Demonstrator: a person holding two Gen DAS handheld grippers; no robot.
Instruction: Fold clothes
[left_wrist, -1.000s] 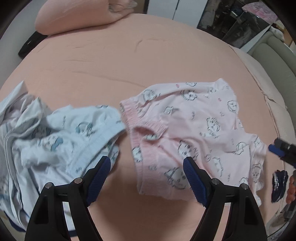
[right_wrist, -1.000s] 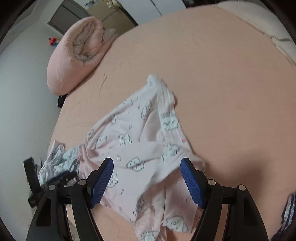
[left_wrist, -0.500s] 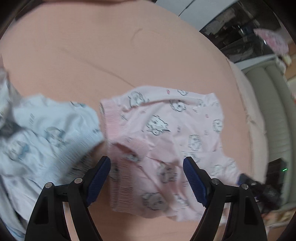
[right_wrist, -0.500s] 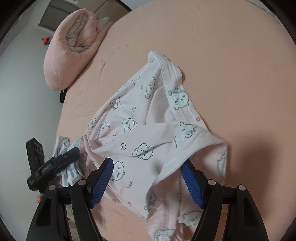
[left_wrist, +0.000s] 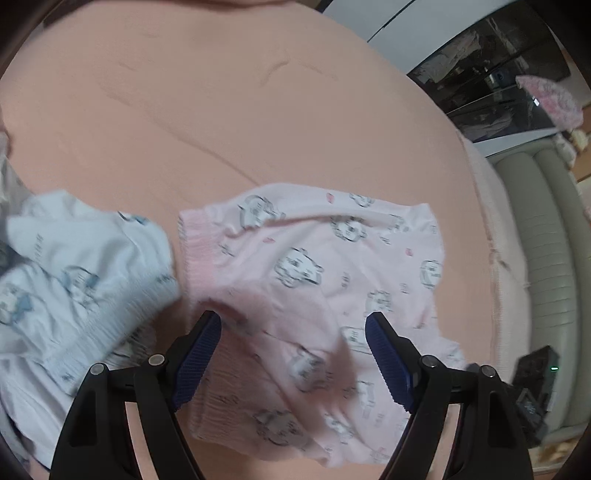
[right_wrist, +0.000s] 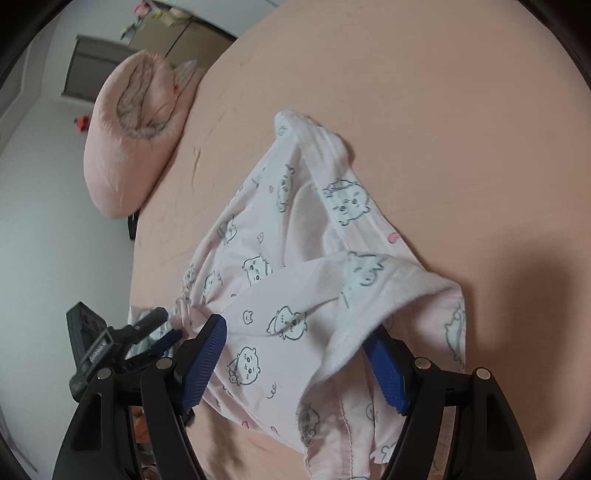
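Hovering both grippers over the pink printed shorts (left_wrist: 325, 288) on the peach bedsheet (left_wrist: 258, 110), I keep each pair of jaws spread and holding nothing. My left gripper (left_wrist: 291, 354) sits above the ribbed waistband end, my right gripper (right_wrist: 295, 354) above a raised leg hem, presumably to grip opposite ends. A pale blue garment (left_wrist: 74, 280) lies crumpled just left.

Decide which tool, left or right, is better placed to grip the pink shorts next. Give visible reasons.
Probably the right tool: a raised fold of the pink shorts already lies between its open fingers. The left tool is open above flat cloth.
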